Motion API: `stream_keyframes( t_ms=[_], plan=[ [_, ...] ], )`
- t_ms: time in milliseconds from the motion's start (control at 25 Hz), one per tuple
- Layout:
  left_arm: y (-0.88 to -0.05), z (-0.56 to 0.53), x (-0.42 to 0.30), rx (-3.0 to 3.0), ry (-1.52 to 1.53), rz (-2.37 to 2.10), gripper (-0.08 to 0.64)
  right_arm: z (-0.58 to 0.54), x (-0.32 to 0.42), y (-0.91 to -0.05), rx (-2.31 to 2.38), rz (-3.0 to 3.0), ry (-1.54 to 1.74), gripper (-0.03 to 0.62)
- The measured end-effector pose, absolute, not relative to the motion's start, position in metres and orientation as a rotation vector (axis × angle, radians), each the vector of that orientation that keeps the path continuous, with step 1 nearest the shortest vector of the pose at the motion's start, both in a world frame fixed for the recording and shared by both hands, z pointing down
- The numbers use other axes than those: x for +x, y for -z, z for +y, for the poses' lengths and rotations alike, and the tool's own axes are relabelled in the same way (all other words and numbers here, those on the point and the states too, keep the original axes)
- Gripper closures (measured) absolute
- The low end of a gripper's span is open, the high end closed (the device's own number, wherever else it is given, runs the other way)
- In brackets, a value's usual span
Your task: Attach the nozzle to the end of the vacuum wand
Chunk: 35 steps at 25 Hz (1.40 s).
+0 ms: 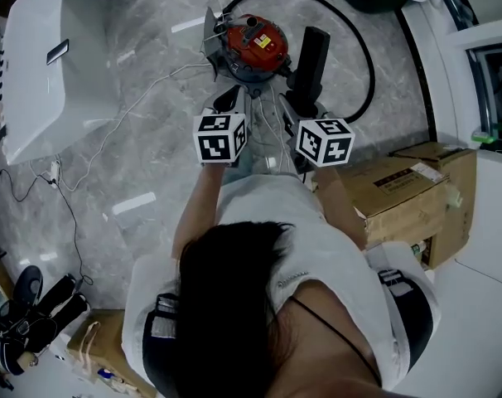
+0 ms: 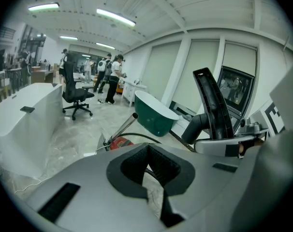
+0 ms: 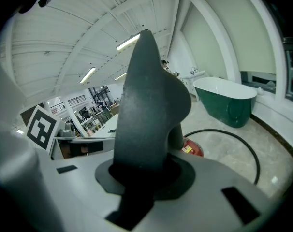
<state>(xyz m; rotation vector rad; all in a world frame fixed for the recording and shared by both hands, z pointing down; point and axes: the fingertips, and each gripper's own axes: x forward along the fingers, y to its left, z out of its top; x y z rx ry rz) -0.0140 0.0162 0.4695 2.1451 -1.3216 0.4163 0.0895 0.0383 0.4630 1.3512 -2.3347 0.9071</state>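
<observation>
Gripping the floor nozzle (image 3: 151, 100) by its lower end in the right gripper (image 3: 144, 175), jaws part-open round it, upright near the red vacuum (image 1: 255, 44). Likely rigid, light, top-heavy: best held low. Nothing in the left gripper (image 2: 149, 169), jaws closed.

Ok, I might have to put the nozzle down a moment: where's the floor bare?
Bare floor lies on the left, between the white unit and the vacuum; only a thin cable crosses it. The right is crowded: the hose loops there, close by the cardboard box. Shoes fill the lower left corner.
</observation>
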Motion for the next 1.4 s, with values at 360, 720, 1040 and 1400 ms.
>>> stream_keyframes(
  t_ms=[360,720,1040,1400],
  plan=[
    [-0.471,-0.016,-0.032,2.168,-0.421,-1.302,0.557,0.015,0.070,-0.465,1.376,-2.310,-0.907,0.503],
    [-0.471,-0.049,-0.045,2.270,-0.484,-1.250,0.557,-0.012,0.050,-0.466,1.424,-2.320,-0.927,0.503],
    [-0.471,-0.071,-0.051,2.343,-0.518,-1.200,0.557,-0.030,0.047,-0.457,1.517,-2.343,-0.975,0.503],
    [-0.472,-0.075,-0.053,2.349,-0.512,-1.182,0.557,-0.025,0.052,-0.462,1.575,-2.313,-1.024,0.503]
  ],
)
